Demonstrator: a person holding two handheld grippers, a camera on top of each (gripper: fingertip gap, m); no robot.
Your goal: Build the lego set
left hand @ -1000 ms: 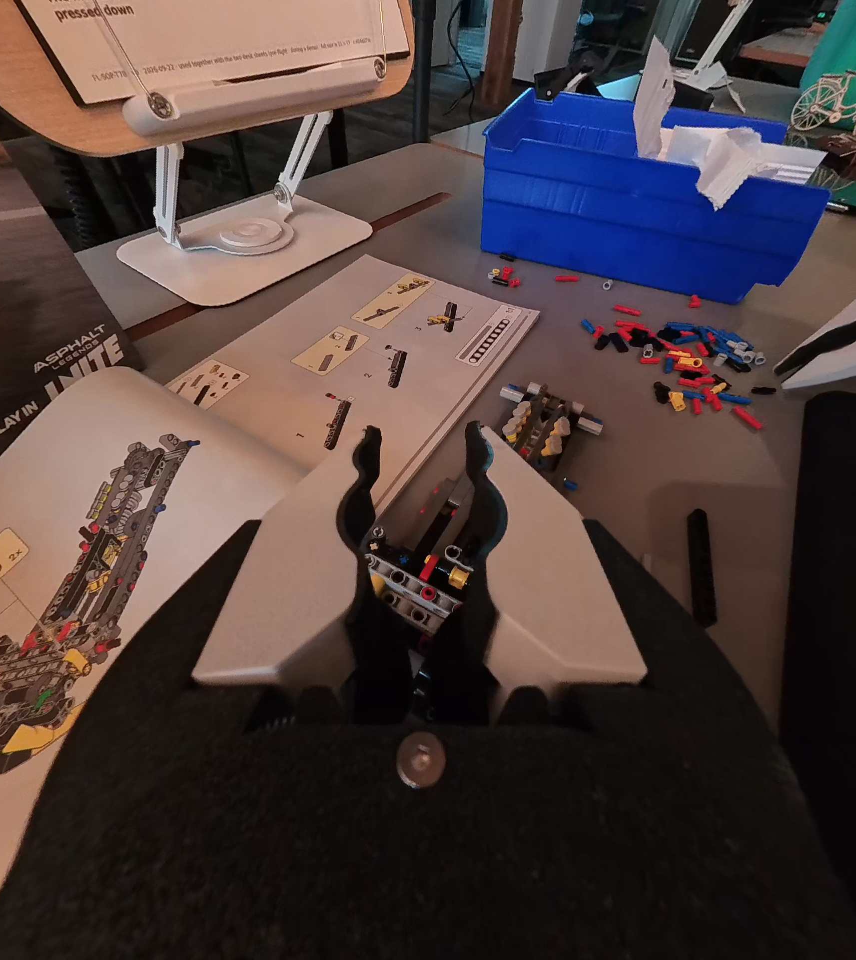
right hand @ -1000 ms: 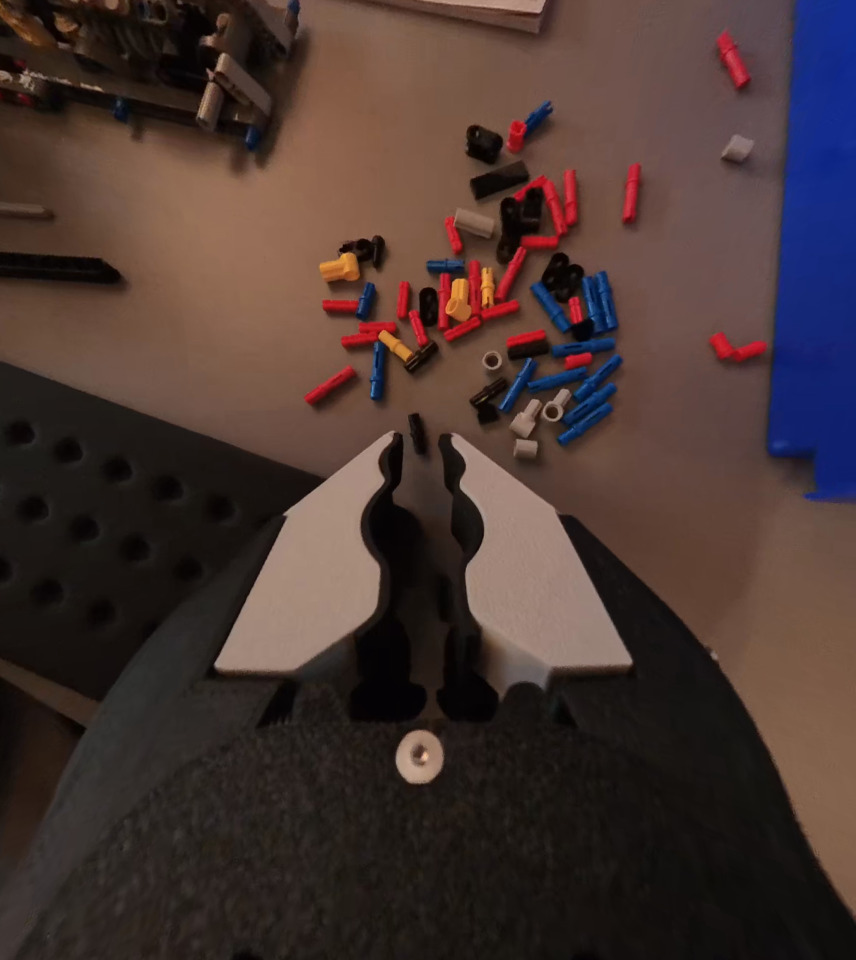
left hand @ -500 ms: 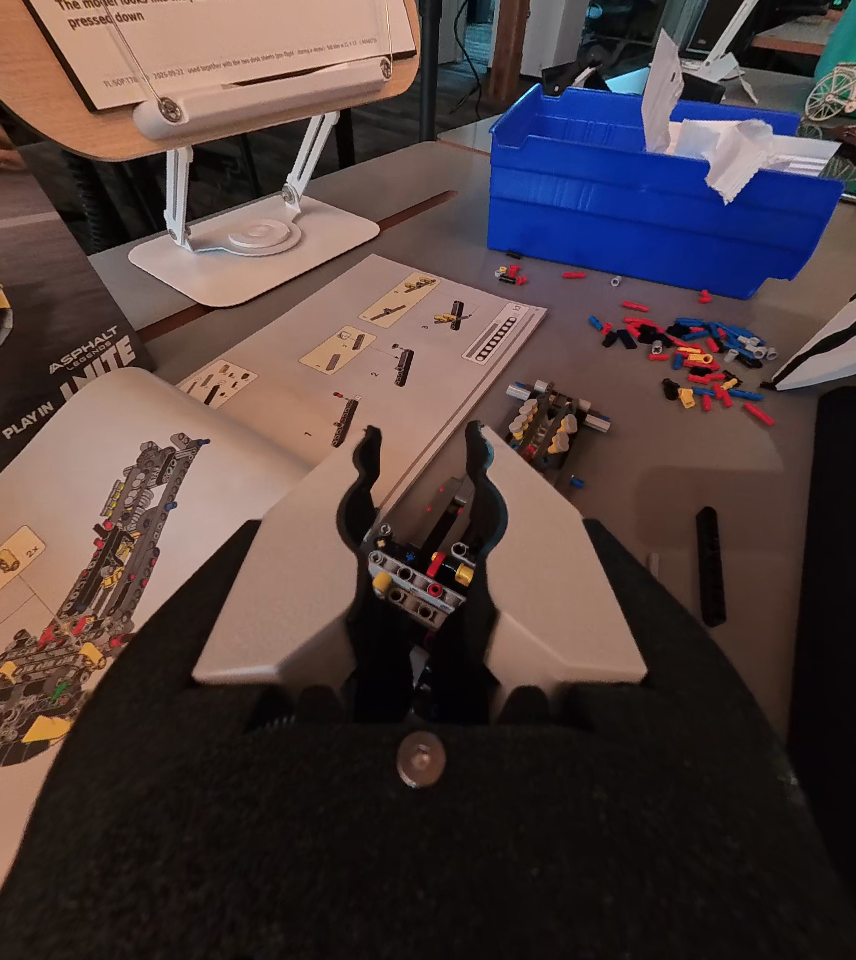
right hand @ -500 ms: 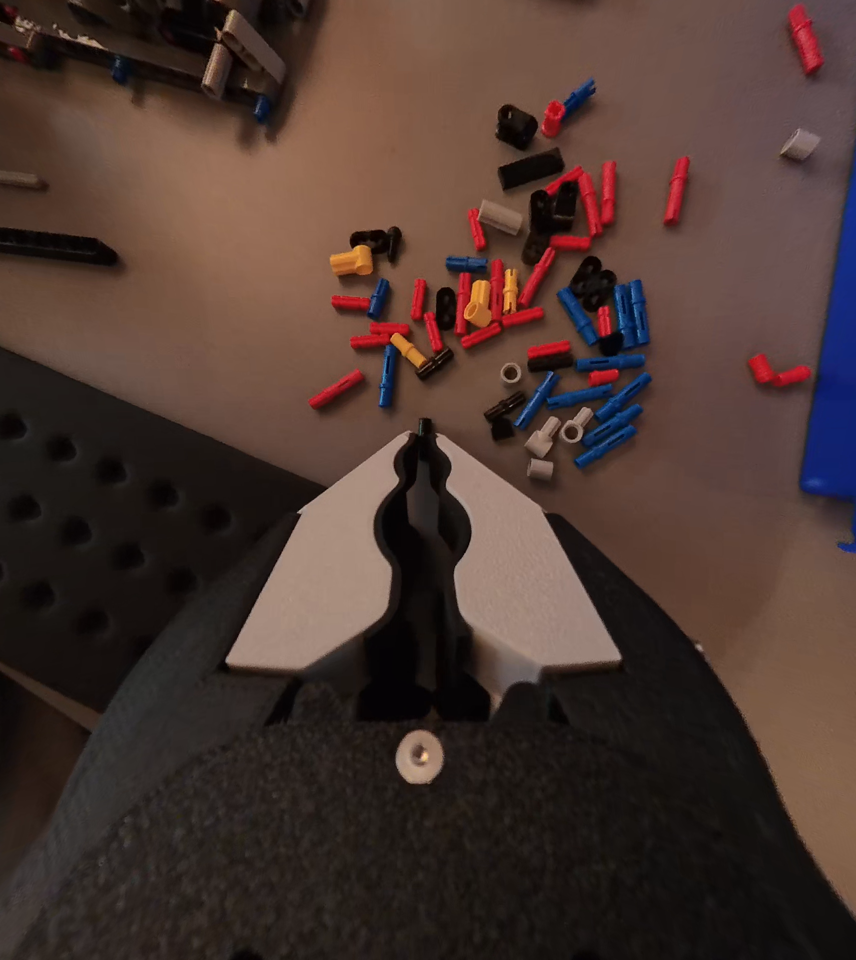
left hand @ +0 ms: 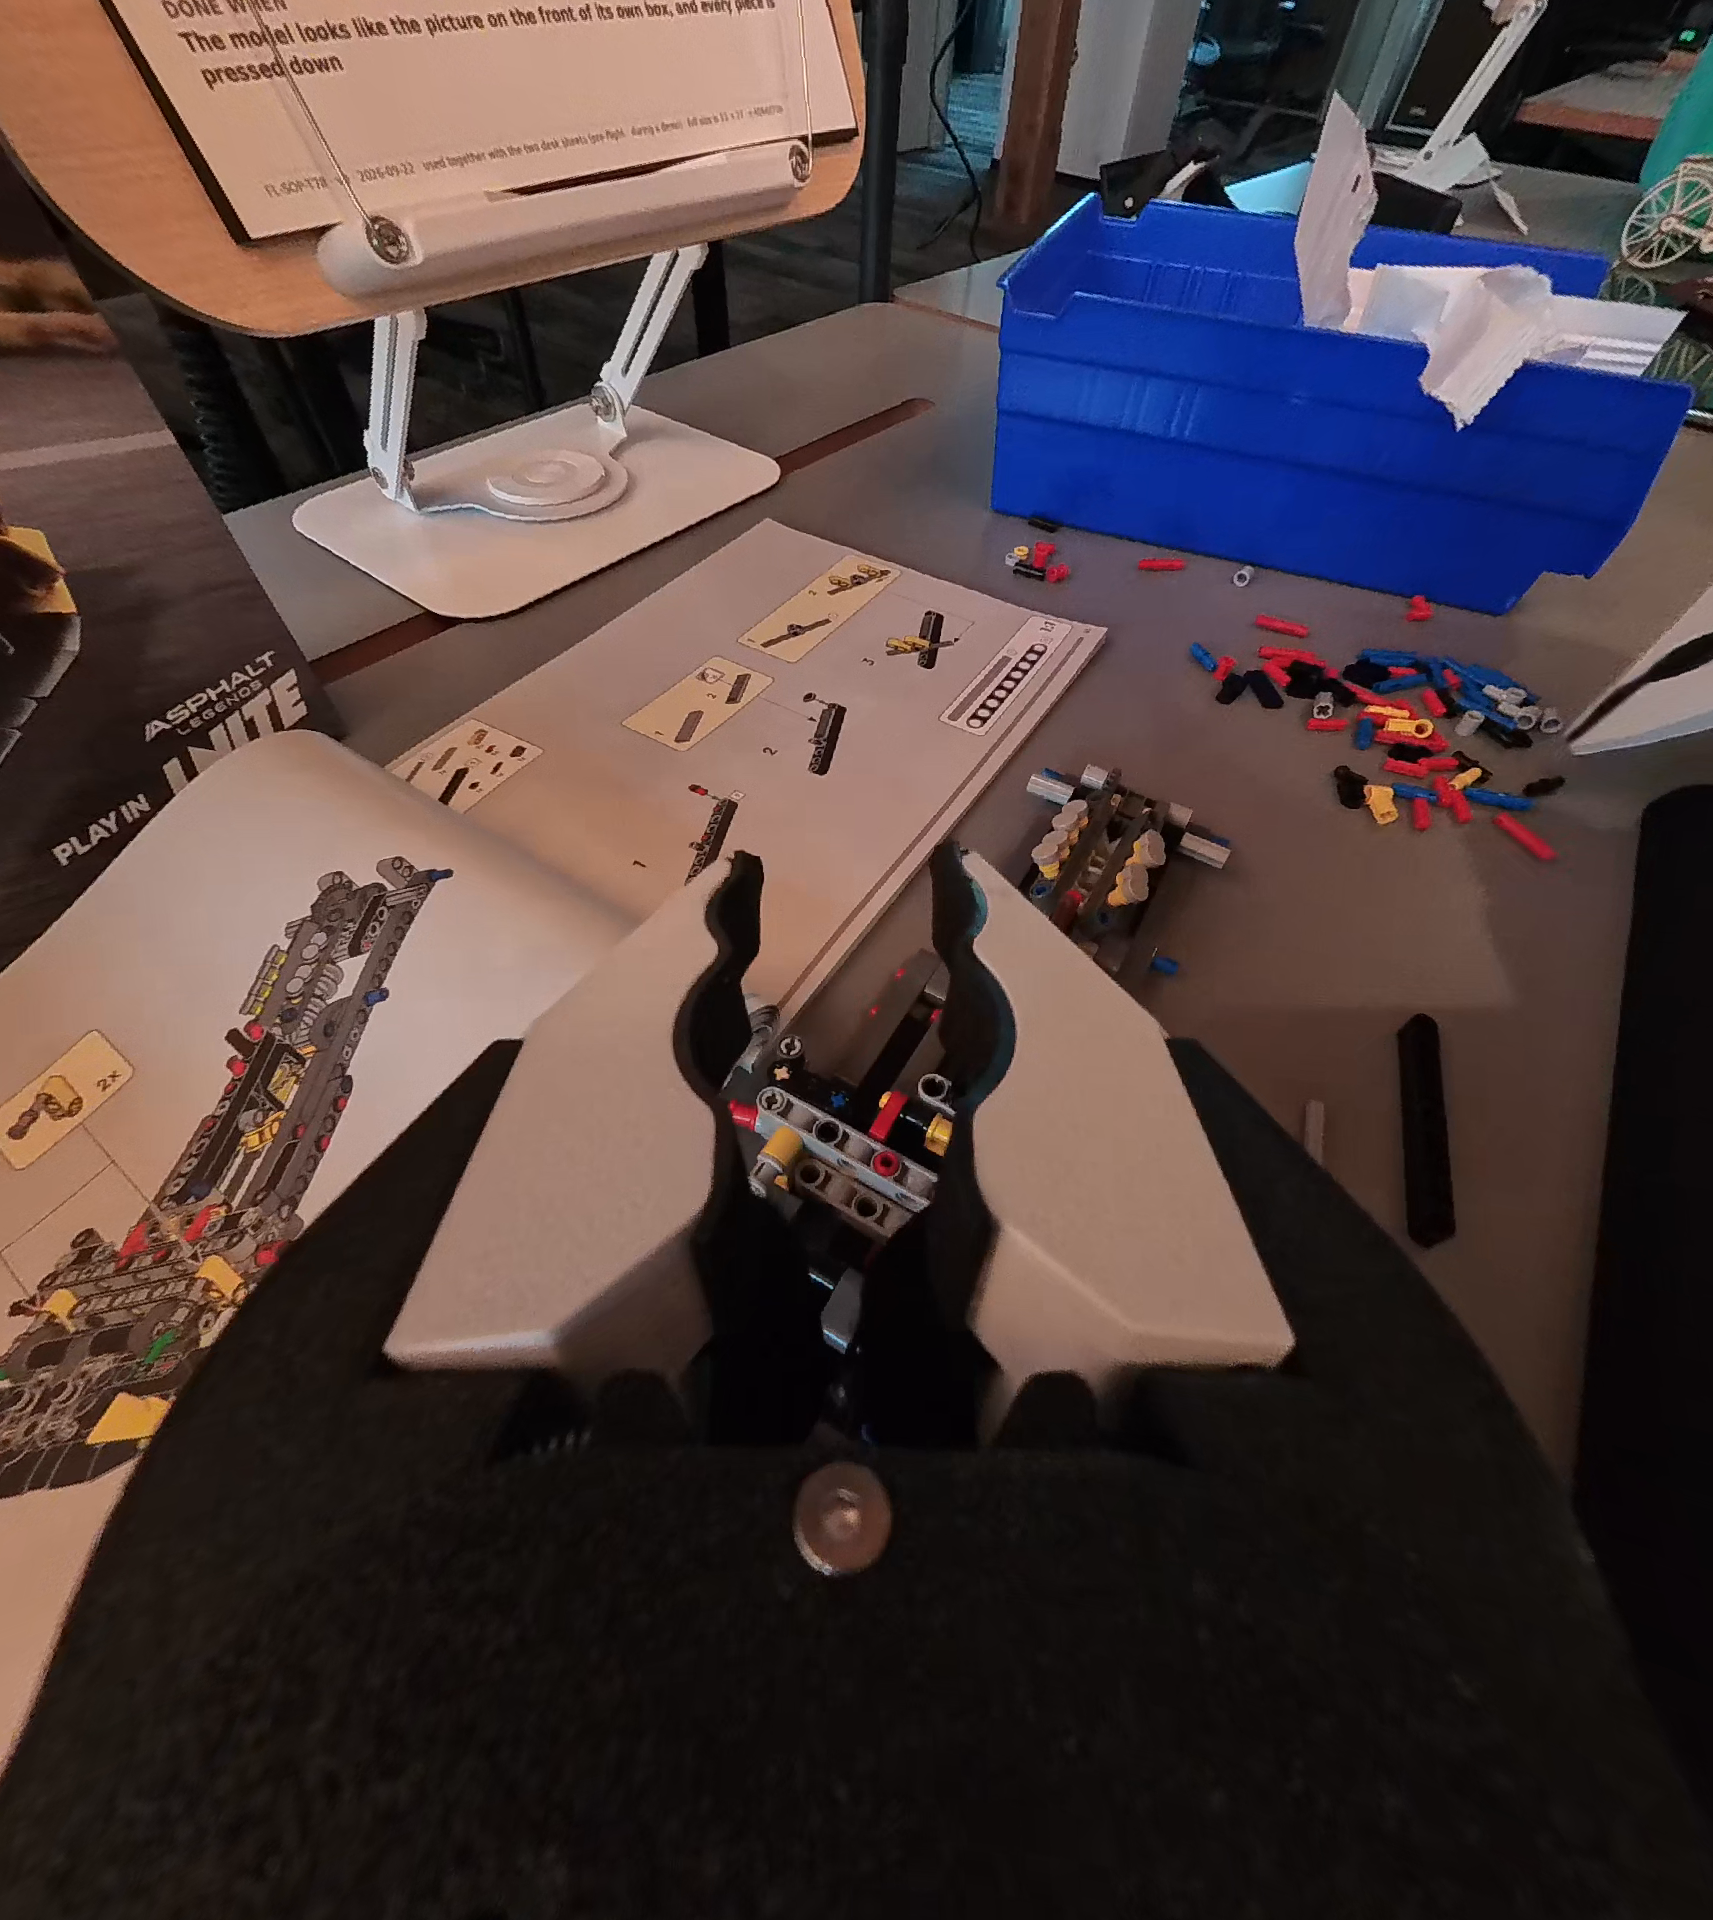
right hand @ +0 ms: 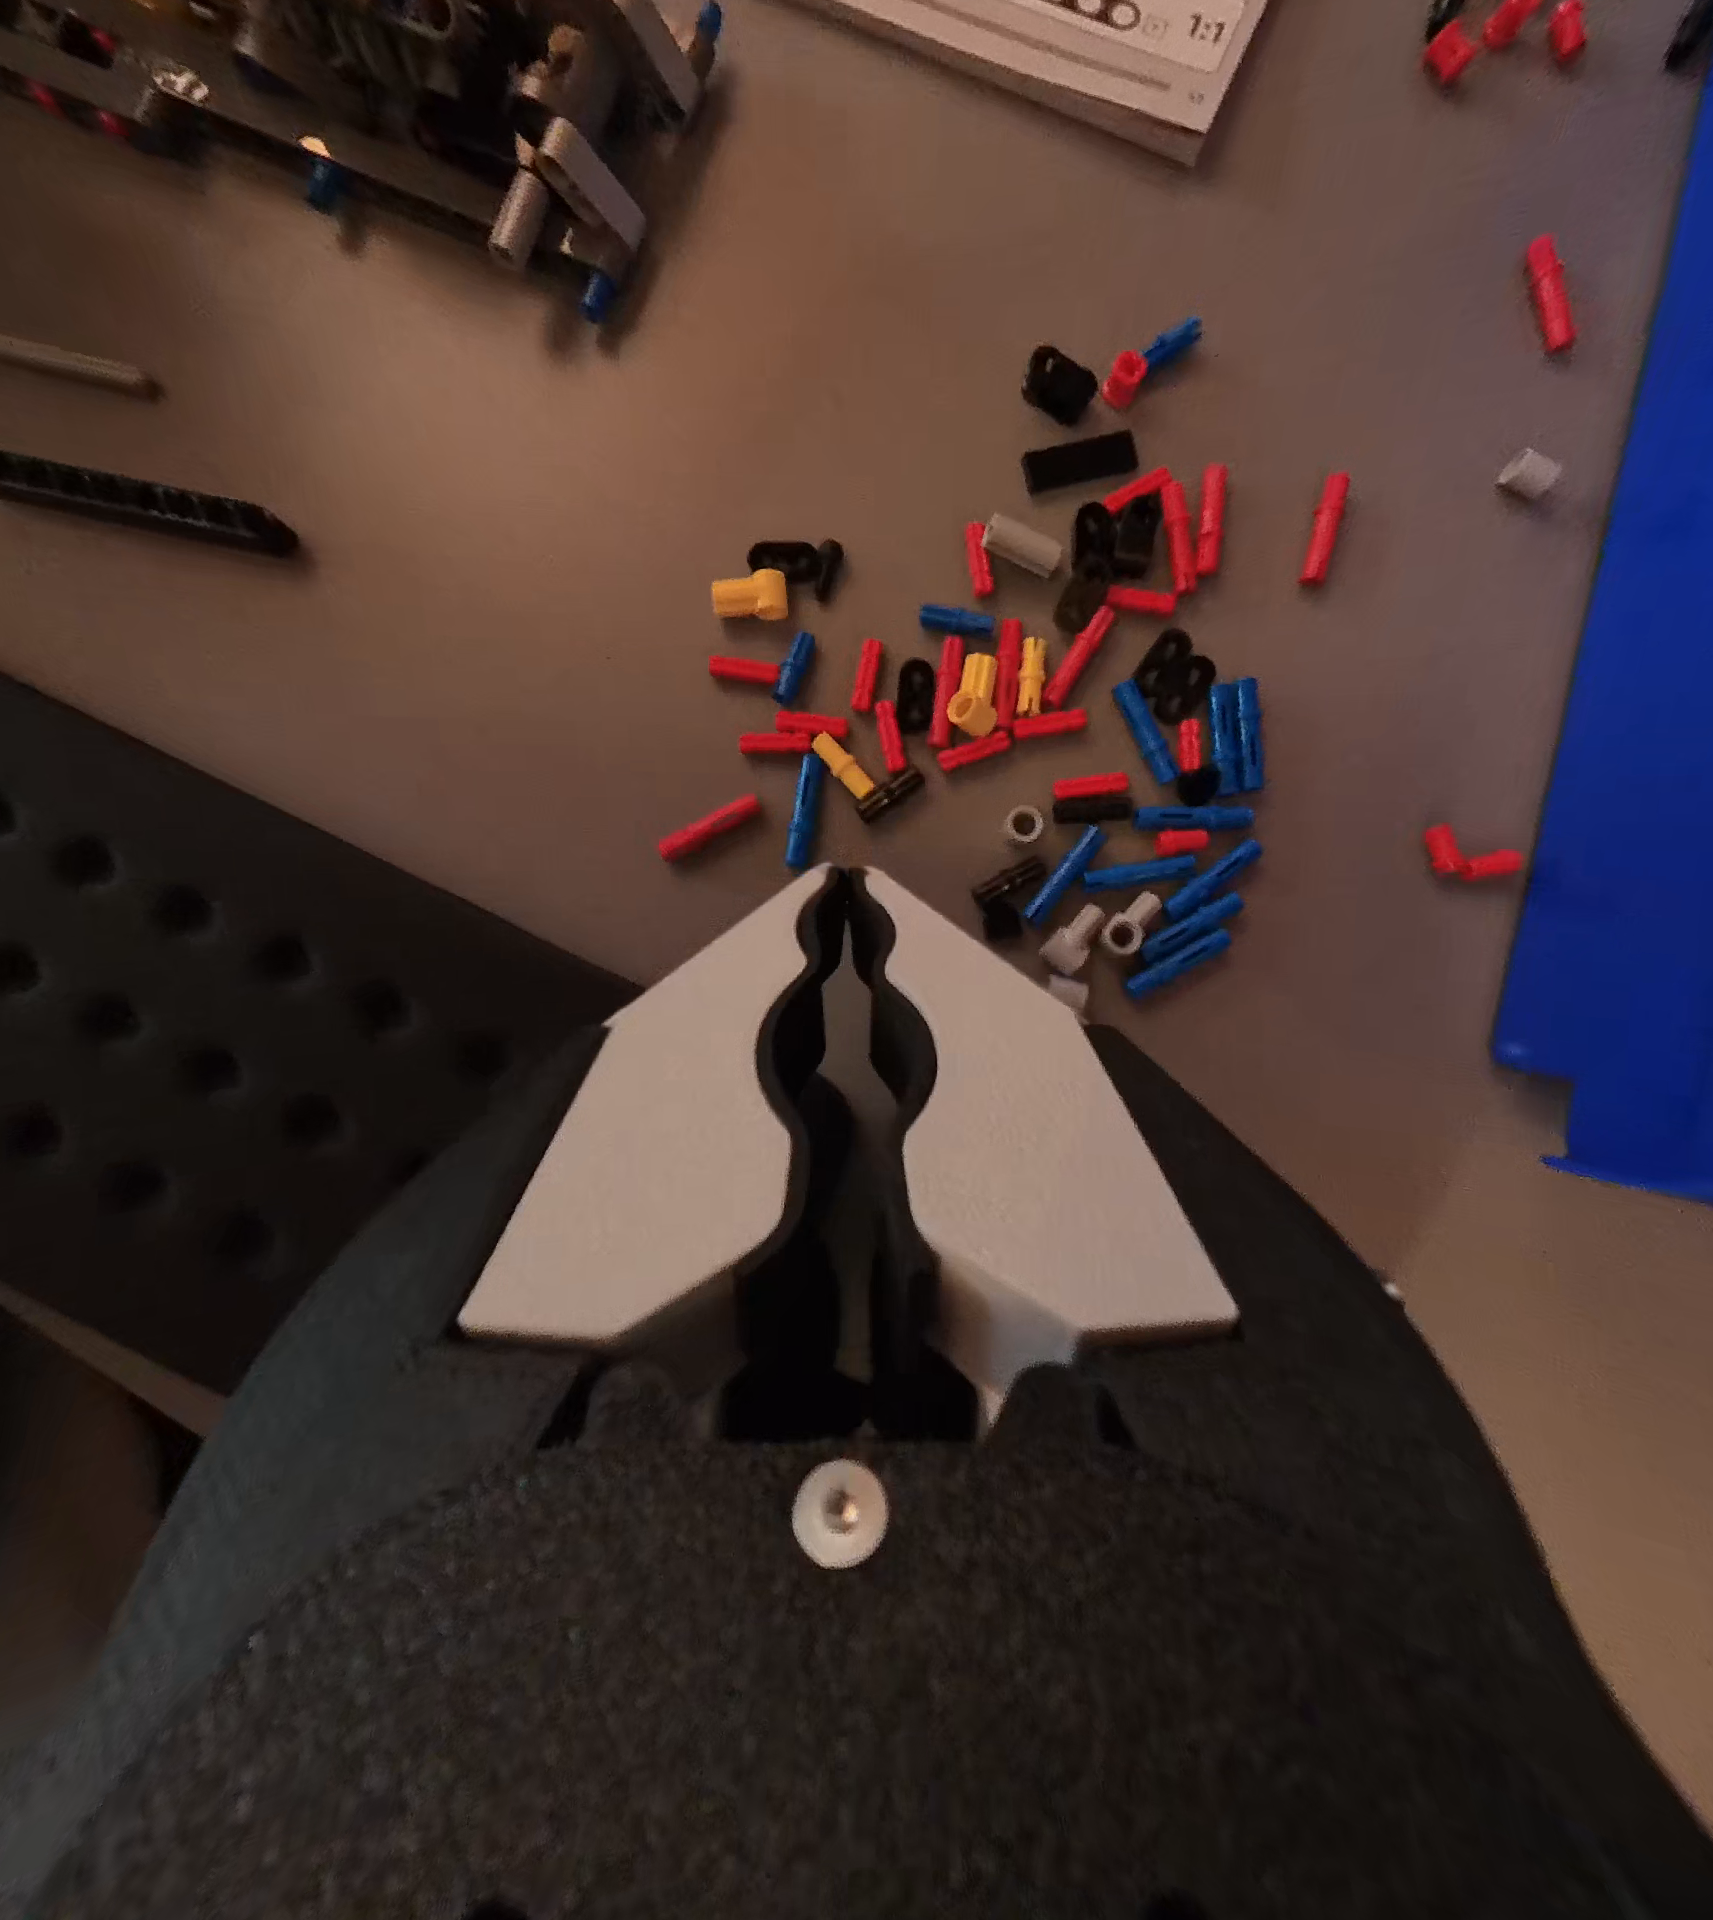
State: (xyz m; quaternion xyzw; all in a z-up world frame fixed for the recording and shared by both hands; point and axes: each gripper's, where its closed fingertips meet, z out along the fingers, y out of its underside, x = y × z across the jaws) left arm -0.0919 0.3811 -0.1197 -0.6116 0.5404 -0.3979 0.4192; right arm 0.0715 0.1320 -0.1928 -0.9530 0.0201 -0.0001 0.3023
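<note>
Two left fingers flank chassis (tips apart).

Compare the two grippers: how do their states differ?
The left gripper has its jaws apart, gripping a grey lego assembly deep between them; the right gripper has its tips together, with nothing visible between them. Both share grey fingers with black pads.

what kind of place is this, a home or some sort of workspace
Probably an office or lab workspace set up for a building task, not a home: a grey table with a blue parts bin, a document stand holding a printed sheet, and more desks behind.
</note>
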